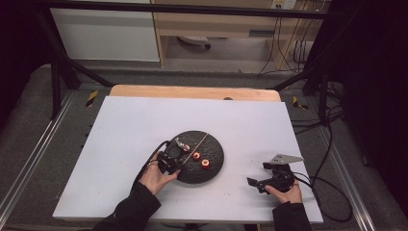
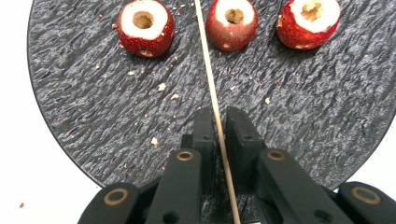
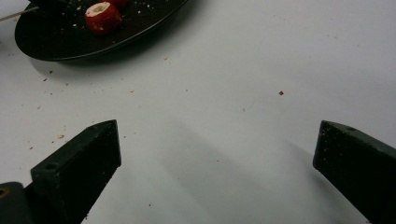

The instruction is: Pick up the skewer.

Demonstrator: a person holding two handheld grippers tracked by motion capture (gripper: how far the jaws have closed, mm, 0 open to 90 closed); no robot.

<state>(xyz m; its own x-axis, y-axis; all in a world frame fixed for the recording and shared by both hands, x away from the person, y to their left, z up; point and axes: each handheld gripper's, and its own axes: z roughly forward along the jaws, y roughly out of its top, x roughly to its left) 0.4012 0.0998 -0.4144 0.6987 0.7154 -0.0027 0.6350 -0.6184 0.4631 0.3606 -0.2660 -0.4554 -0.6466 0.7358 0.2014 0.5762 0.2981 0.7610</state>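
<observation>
Looking down on the whole setup first: white table (image 1: 144, 125), and on it a round dark textured plate (image 1: 215, 166) sitting a bit right of centre. On the plate are three red cored fruits (image 2: 144, 27) (hawthorn-looking, each with a hole through the middle) in a row, and a thin wooden skewer (image 2: 208, 60) lying flat across the plate.

So the key thing here is how that skewer lies. In the left gripper view its long axis runs straight away from the left gripper (image 2: 218, 122), passing between the first fruit and the middle fruit (image 2: 231, 23), with the third fruit (image 2: 308, 17) off to the other side. From the high view the stick slants up and to the right across the plate, with the near end down by the left hand (image 1: 155, 177).

Left gripper's jaws are pinched in around the near part of the skewer, with the stick running right between the pads. I'd call that a grip, or as good as one. It's by far the nearer hand, sitting right on the plate's edge.

Right gripper (image 3: 217, 140) is well apart, over bare table to the right of the plate, jaws spread wide with nothing between them. The plate sits up and to the left in its view
</observation>
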